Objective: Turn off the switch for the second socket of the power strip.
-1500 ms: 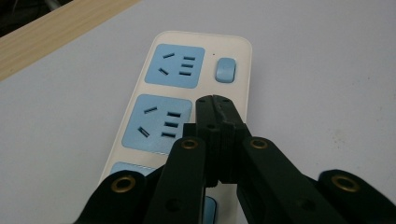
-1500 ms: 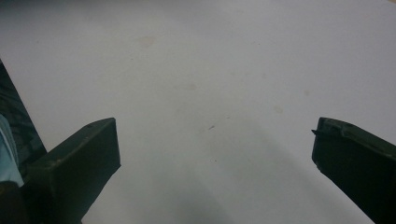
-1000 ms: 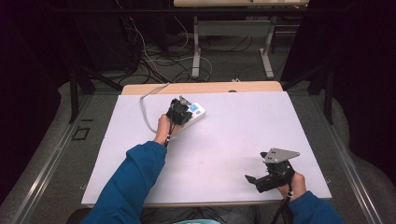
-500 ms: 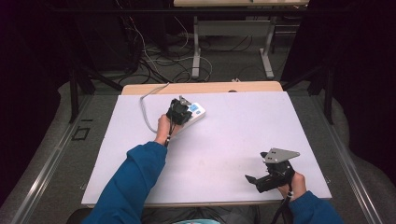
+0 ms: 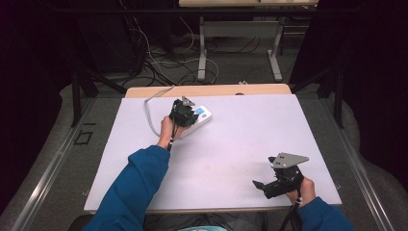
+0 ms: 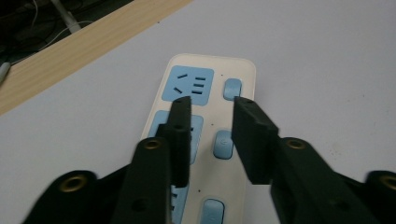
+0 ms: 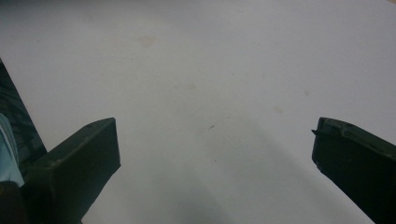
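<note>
No shift noted since the earlier frames: both grippers and the strip hold position. One power strip lies on the white surface toward 11 o'clock, a grey cable trailing from it. The left gripper sits over it, jaws narrowly parted and released, grasping nothing. The left gripper view alone shows two blue socket panels and three blue switches. One right gripper, at 5 o'clock, jaws wide apart over bare surface.
</note>
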The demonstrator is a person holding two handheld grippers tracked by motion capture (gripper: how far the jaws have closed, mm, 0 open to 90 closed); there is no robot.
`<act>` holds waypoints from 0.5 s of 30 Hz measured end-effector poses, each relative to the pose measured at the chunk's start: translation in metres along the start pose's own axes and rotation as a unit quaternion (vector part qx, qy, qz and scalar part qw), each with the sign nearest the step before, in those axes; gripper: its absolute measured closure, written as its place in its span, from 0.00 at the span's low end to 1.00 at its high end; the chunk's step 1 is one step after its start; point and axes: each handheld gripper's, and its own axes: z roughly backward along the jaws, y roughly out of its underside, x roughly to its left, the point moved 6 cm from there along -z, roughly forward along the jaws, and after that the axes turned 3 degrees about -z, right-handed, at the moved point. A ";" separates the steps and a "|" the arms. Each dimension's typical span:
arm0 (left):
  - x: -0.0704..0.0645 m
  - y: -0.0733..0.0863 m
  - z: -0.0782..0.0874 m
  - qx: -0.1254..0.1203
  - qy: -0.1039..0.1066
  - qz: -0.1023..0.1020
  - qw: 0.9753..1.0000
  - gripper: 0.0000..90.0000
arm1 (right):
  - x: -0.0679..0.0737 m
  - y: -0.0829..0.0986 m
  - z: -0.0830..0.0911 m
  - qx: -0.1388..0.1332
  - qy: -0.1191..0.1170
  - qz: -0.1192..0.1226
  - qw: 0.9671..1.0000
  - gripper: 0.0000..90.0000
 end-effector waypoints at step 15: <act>0.009 0.000 0.028 0.016 -0.001 0.030 0.999 0.04 | -0.001 0.000 0.000 -0.002 0.001 0.005 1.000 0.00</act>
